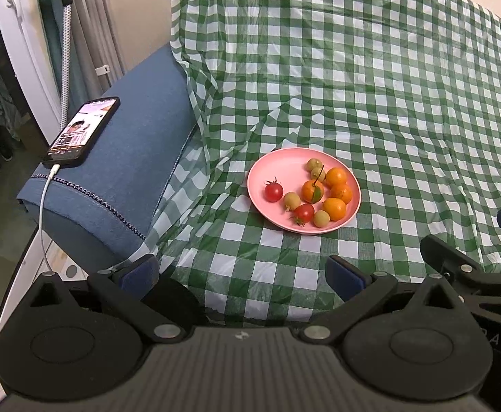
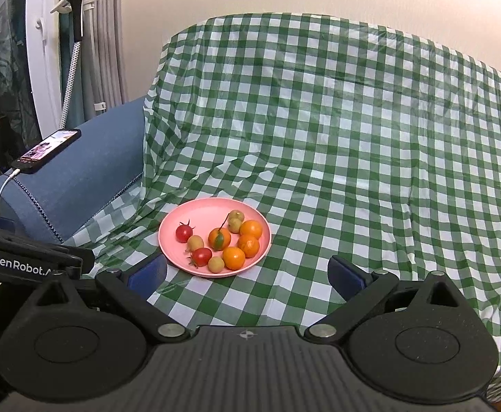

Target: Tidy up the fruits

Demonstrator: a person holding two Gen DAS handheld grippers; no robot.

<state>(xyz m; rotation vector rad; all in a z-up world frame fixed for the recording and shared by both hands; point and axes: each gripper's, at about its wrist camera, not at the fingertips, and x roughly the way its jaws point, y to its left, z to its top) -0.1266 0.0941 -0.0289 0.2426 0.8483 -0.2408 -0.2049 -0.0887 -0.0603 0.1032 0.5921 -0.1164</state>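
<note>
A pink plate [image 1: 277, 168] [image 2: 202, 213] sits on the green checked cloth. It holds two red cherry tomatoes [image 1: 273, 191] [image 2: 184, 233], several small oranges [image 1: 336, 176] [image 2: 251, 229] and several small green fruits [image 1: 292, 200] [image 2: 195, 242]. My left gripper [image 1: 243, 273] is open and empty, short of the plate's near left side. My right gripper [image 2: 248, 273] is open and empty, just short of the plate's near edge. The right gripper's arm shows at the right edge of the left wrist view [image 1: 463, 267], and the left gripper's arm shows at the left edge of the right wrist view [image 2: 27, 257].
The checked cloth [image 1: 387, 103] [image 2: 353, 137] drapes over a sofa seat and back. A blue armrest [image 1: 130, 158] [image 2: 78, 185] on the left carries a phone [image 1: 82, 132] [image 2: 46, 151] with a white cable. A door frame and hanging clothes stand further left.
</note>
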